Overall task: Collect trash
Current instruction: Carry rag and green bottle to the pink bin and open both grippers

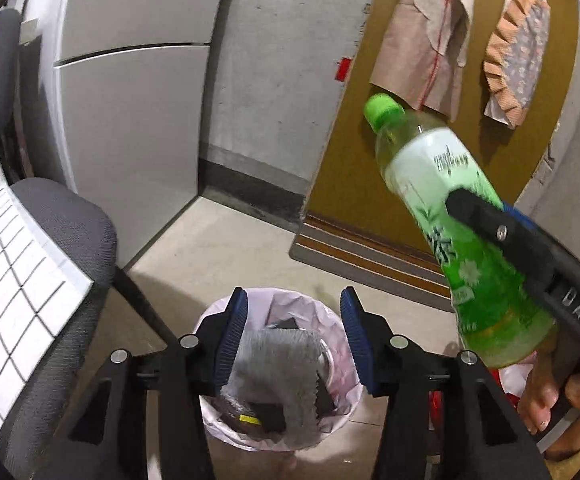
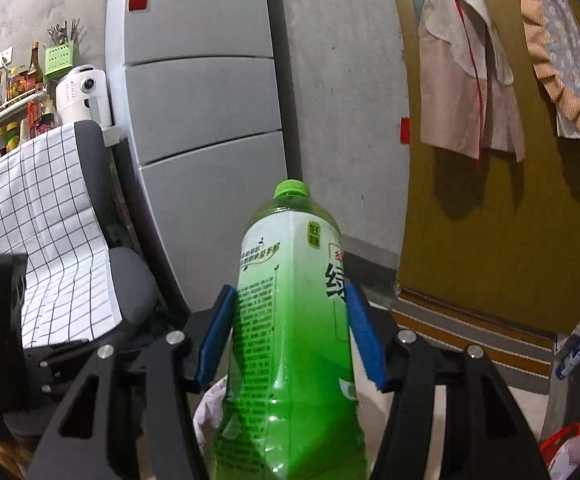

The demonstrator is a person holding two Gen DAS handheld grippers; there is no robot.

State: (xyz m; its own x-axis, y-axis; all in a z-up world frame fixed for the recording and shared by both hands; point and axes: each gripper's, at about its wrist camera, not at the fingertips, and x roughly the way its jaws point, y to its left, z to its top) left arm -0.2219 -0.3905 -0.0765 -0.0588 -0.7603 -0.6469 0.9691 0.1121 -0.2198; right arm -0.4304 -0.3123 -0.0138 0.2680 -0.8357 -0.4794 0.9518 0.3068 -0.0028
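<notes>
The left tongs (image 1: 294, 336) hang released and empty directly over a small trash bin (image 1: 278, 436), their blue pads (image 1: 232, 340) parted on either side of its mouth. Inside the bin, lined with a pale pink bag (image 1: 290, 304), a grey rag-like piece (image 1: 278, 372) lies on top of darker scraps, one bearing a yellow mark. Nothing sits between the pads; the placement above the opening suggests this hand has finished its drop here.

To the right, the right tongs (image 2: 290, 336) are clenched on a green tea bottle (image 2: 290, 320), pads pressed against the label on both sides at about mid-body. The bottle is capped in green (image 2: 290, 189), looks nearly empty, and is carried tilted, cap leading and base nearest the holder's hand (image 1: 546, 392). Seen from the left wrist, it floats beside and above the bin rather than over it, so its release probably calls for a short swing inward first. A mid-body grip keeps the light bottle from pivoting as it travels.

The bin stands on a pale floor (image 1: 226, 248) beside a grey office chair (image 1: 70, 220) draped with a checked white cloth (image 2: 38, 220). Behind rise a grey refrigerator (image 2: 206, 100), a concrete wall and an ochre door (image 2: 490, 240) hung with pink garments (image 2: 462, 80). A red-handled bag (image 2: 570, 440) of something sits low at the right, possibly more refuse; its contents cannot be made out.
</notes>
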